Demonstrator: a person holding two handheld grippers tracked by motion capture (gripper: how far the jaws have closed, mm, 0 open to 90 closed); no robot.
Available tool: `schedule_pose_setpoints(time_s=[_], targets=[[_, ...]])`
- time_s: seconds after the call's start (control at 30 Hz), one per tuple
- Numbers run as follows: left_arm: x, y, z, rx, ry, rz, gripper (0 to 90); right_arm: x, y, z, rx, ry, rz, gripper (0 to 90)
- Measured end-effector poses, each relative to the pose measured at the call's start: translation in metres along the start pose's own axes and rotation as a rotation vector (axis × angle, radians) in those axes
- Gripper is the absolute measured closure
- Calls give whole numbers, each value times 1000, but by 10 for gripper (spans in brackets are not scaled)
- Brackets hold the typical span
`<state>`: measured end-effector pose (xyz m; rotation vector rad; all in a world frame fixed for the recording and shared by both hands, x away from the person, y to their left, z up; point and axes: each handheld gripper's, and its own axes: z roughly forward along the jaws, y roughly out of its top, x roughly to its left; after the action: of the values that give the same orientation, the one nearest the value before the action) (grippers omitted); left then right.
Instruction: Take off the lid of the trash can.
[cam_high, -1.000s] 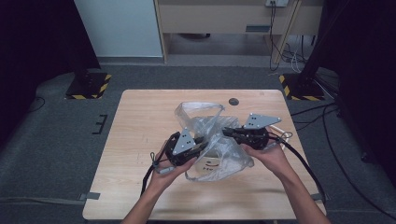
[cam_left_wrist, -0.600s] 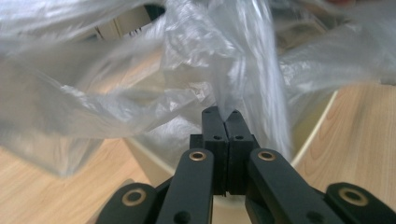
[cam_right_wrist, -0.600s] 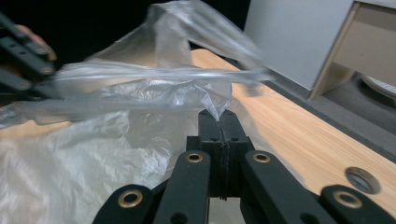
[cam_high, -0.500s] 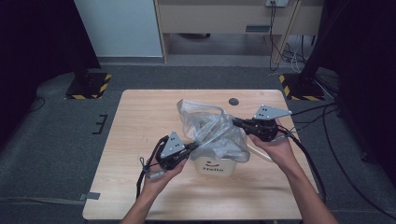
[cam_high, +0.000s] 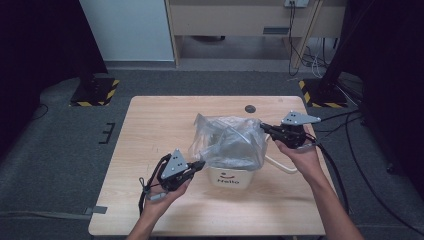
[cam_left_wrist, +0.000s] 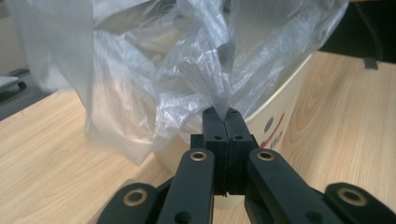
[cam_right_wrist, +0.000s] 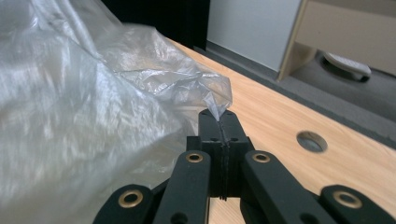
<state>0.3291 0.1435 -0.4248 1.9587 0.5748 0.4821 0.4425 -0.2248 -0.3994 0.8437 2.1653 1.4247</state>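
Observation:
A clear plastic bag (cam_high: 231, 141) is stretched over a white bucket (cam_high: 232, 177) printed with "Hello", near the middle of the table. My left gripper (cam_high: 200, 164) is at the bucket's near-left side, its jaws shut on a pinch of the plastic bag (cam_left_wrist: 205, 70). My right gripper (cam_high: 263, 128) is at the bag's far-right corner, shut on a fold of the plastic bag (cam_right_wrist: 140, 93). The film is pulled taut between the two grippers. In the left gripper view the white bucket (cam_left_wrist: 275, 121) stands just behind my left gripper (cam_left_wrist: 225, 112). The film's tip sticks out of my right gripper (cam_right_wrist: 218, 115).
The wooden table (cam_high: 150, 130) has a round hole (cam_high: 250, 108) at its far edge, the same round hole (cam_right_wrist: 312, 141) being near my right gripper. The bucket's white handle (cam_high: 280, 165) lies out to the right. Black stands with striped bases (cam_high: 95, 90) sit on the floor beyond.
Both grippers have drawn apart with the bag, the left toward the near left, the right toward the far right. The film has spread out over the bucket.

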Motion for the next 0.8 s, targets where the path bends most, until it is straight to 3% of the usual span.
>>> schedule_pose_setpoints(time_s=[0.3,0.5,0.8], targets=[[-1,-10,7,52,-19,-3,900,-8,-13,7,62,-36,20,900],[-7,-14,20,91,-16,32,900,-7,-19,19,109,-42,17,900],[-7,-17,23,79,-37,14,900,-2,-24,27,127,-15,19,900]])
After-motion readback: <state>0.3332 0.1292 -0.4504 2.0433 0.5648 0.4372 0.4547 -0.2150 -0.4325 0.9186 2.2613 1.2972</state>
